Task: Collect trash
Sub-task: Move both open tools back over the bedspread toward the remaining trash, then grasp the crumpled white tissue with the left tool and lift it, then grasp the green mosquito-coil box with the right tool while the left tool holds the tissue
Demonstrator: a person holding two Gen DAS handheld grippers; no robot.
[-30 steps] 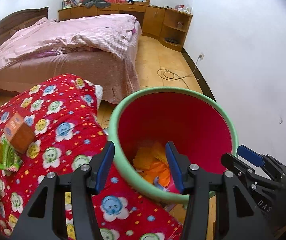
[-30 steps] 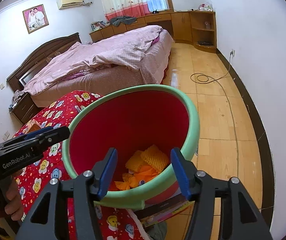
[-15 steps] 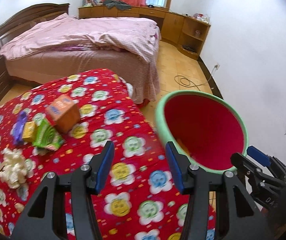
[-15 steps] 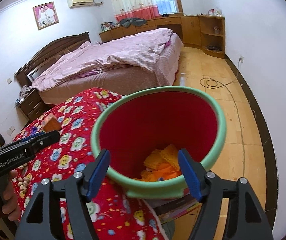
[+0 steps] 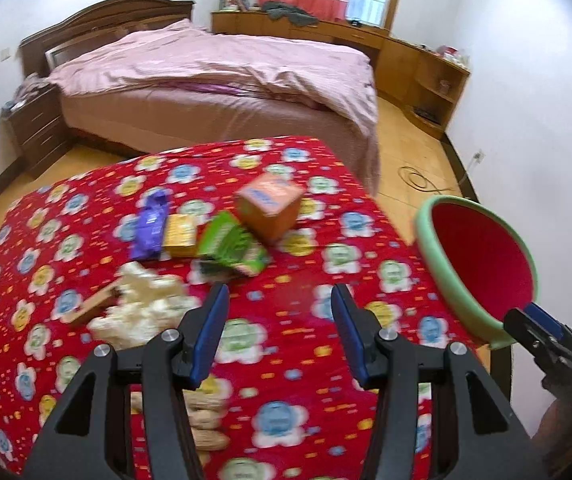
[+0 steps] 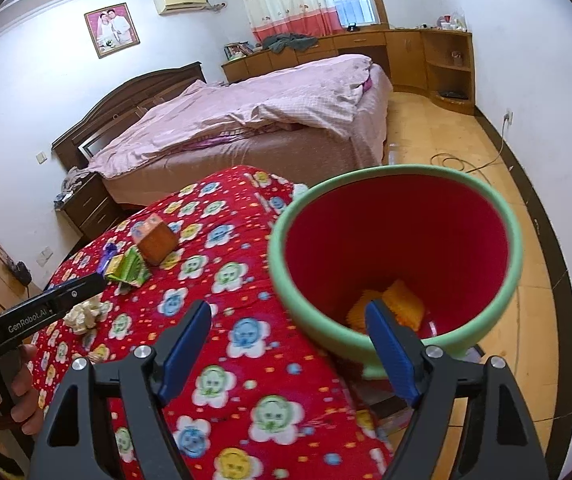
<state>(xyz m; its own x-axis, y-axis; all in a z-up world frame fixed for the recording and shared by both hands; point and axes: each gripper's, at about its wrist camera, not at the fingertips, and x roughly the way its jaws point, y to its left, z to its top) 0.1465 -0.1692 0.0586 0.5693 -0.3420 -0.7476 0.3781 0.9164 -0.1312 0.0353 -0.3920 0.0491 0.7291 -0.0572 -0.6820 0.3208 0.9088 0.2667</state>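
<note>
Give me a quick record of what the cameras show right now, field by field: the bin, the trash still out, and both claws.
bin: green-rimmed red bin beside the red flowered blanket, orange scraps inside
trash on blanket: orange box, green packet, yellow packet, purple wrapper, crumpled white paper, peanuts
left claw: open, empty, above the blanket
right claw: jaws just been opening, nothing between them, at the bin's near rim

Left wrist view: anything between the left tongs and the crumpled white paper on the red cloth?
Nothing visible. The left tongs are open and empty above the red cloth; the crumpled paper lies just ahead, to their left, unobstructed. Peanuts sit nearer, under the left finger.
</note>
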